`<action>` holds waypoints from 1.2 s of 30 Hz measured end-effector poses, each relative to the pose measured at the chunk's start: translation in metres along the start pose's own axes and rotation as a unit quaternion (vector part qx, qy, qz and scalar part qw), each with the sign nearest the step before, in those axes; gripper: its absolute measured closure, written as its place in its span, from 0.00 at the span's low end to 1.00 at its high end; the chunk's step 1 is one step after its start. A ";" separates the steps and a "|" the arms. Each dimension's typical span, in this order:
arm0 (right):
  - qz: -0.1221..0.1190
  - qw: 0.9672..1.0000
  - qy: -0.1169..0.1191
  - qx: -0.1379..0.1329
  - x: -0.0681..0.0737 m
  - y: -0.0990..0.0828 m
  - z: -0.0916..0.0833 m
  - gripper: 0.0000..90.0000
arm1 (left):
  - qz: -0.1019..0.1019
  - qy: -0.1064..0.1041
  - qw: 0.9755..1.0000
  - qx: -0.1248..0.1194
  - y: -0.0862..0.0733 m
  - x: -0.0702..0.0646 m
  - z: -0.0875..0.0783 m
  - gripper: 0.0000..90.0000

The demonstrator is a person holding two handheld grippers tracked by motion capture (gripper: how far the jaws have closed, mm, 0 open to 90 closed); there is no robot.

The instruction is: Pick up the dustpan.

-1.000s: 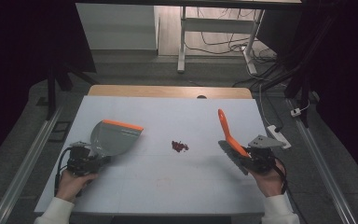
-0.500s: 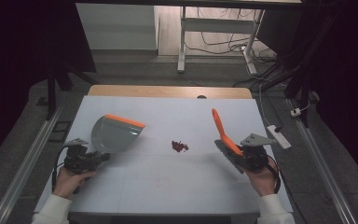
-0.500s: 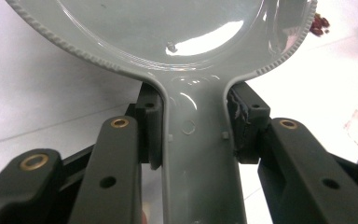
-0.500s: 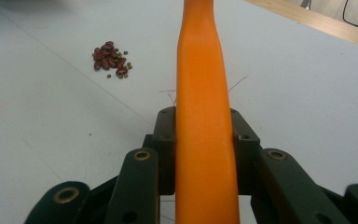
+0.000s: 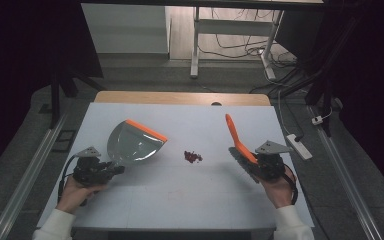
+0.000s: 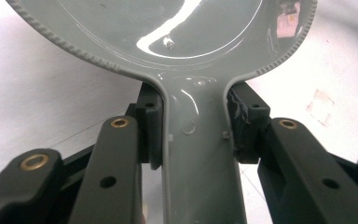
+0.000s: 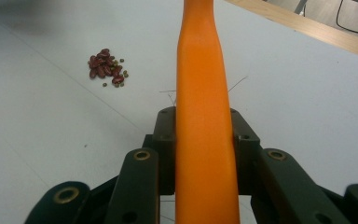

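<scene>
A grey dustpan (image 5: 132, 144) with an orange front lip is held over the table's left half; my left gripper (image 5: 107, 169) is shut on its handle (image 6: 196, 154). On the right, my right gripper (image 5: 252, 162) is shut on the orange handle (image 7: 204, 116) of a small brush (image 5: 236, 140), whose handle points up and away. A small pile of dark red beans (image 5: 193, 156) lies on the white table between the two tools, also visible at upper left in the right gripper view as beans (image 7: 106, 67) with a few tiny green bits.
The white table top (image 5: 180, 195) has a wooden strip (image 5: 180, 97) along its far edge. A white power strip (image 5: 300, 146) lies off the table's right side. Metal rails run along both sides, with table legs and cables on the floor beyond.
The right gripper and brush have shifted left toward the beans. The left gripper has moved a little right and forward, with the dustpan's orange lip now nearer the beans.
</scene>
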State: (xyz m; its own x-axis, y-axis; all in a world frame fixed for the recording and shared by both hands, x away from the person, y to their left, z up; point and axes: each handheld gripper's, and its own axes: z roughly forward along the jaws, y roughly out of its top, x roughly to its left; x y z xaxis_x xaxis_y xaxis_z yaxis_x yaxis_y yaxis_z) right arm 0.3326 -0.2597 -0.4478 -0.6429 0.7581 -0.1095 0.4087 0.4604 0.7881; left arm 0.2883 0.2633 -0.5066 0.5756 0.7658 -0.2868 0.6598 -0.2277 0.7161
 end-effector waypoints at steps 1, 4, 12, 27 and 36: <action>-0.001 1.000 -0.001 -0.002 -0.001 0.000 0.000 0.78 | 0.002 -0.002 1.000 0.001 0.001 -0.001 0.000 0.69; 0.002 1.000 -0.002 -0.005 -0.001 0.002 0.000 0.78 | 0.010 -0.006 1.000 0.004 0.003 -0.003 0.001 0.69; 0.005 1.000 0.002 -0.011 -0.004 0.010 0.007 0.78 | 0.029 -0.013 0.999 0.010 0.009 -0.008 0.003 0.69; 0.022 0.999 0.008 -0.028 -0.005 0.026 0.025 0.78 | 0.055 -0.027 0.998 0.025 0.023 -0.018 0.018 0.69; 0.021 0.999 0.011 -0.029 -0.006 0.033 0.036 0.78 | 0.089 -0.047 0.994 0.051 0.032 -0.029 0.031 0.69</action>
State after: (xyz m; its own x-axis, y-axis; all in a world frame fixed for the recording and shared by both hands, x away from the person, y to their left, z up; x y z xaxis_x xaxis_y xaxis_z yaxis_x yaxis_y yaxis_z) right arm 0.3732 -0.2326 -0.4425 -0.6409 0.7650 -0.0633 0.3972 0.4011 0.8255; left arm 0.3076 0.2157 -0.4951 0.7273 0.6489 -0.2234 0.5860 -0.4177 0.6944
